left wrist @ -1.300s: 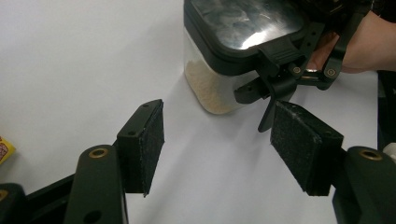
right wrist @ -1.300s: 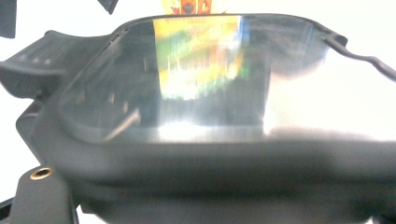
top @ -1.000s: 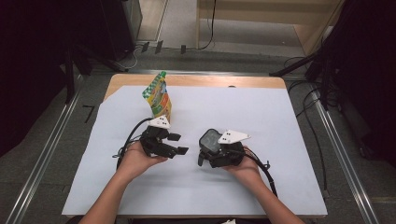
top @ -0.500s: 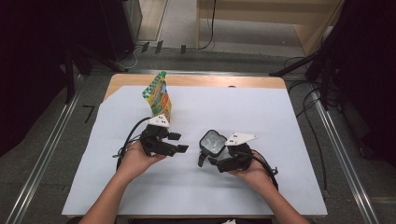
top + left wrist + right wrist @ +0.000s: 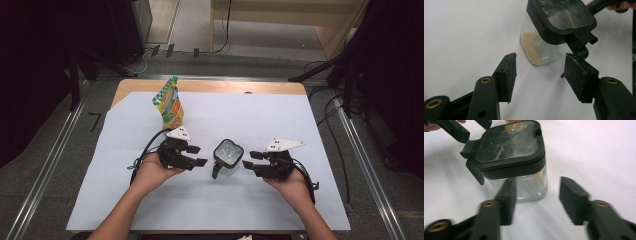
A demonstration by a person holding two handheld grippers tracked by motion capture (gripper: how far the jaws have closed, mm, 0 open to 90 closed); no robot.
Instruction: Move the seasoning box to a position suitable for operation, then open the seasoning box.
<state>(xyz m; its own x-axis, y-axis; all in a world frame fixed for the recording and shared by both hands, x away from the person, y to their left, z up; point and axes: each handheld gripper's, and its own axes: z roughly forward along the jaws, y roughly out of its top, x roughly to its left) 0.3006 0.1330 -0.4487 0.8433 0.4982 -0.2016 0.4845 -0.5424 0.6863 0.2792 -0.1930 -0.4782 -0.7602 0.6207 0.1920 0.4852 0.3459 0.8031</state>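
Note:
A clear square jar with a black latched lid stands free on the white sheet, between my two grippers. My left gripper is just left of it, open; its jaws have just been closing with nothing between them. In the left gripper view the jar holds a little pale powder and sits just past my left gripper. My right gripper is a little way right of the jar, open; its jaws have just been closing on nothing. The jar stands just beyond my blurred right gripper.
A green and yellow pouch stands upright at the back left of the sheet. The wooden table edge shows behind the sheet. Metal rails run along both sides. Cables trail from each gripper.
The right gripper, which was around the jar, has let it go and drawn back to the right, its jaws narrower. The jar stays put. The left gripper's jaws have narrowed a little.

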